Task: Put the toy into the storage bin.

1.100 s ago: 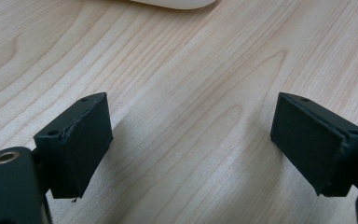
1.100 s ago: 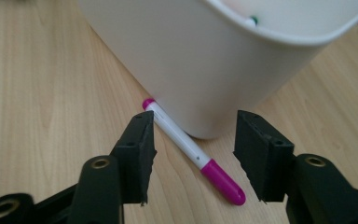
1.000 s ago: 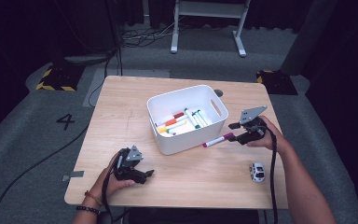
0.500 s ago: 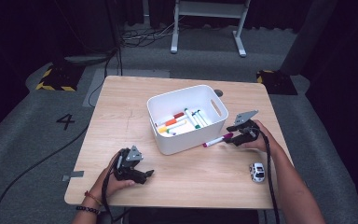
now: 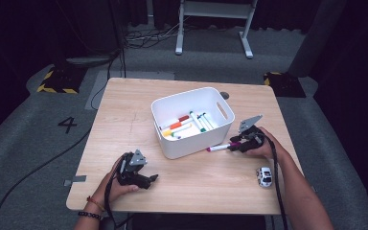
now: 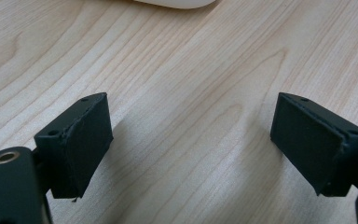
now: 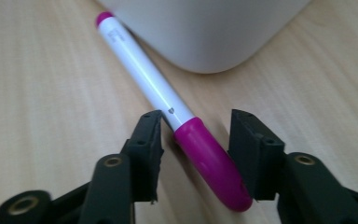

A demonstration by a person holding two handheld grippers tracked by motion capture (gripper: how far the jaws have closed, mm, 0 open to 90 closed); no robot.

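Observation:
A marker (image 5: 218, 147) with a white body and a magenta cap lies on the wooden table against the front right corner of the white bin (image 5: 194, 143). My right gripper (image 5: 235, 145) is down over its cap end. In the right gripper view the marker (image 7: 154, 88) runs between the jaws of the right gripper (image 7: 196, 154): the left jaw touches it, and a gap remains at the right jaw. The bin (image 7: 205, 32) is just beyond. My left gripper (image 5: 151, 179) rests near the front left, wide open over bare wood (image 6: 191, 144).
Several coloured markers (image 5: 187, 125) lie inside the bin. A small white toy car (image 5: 265, 176) sits on the table (image 5: 124, 110) near the front right edge, just behind my right hand. The bin's lower edge (image 6: 172, 2) shows ahead of the left gripper.
My right gripper has come down and slightly toward me, settling around the marker's cap end. The marker has barely shifted. The left gripper has stayed put.

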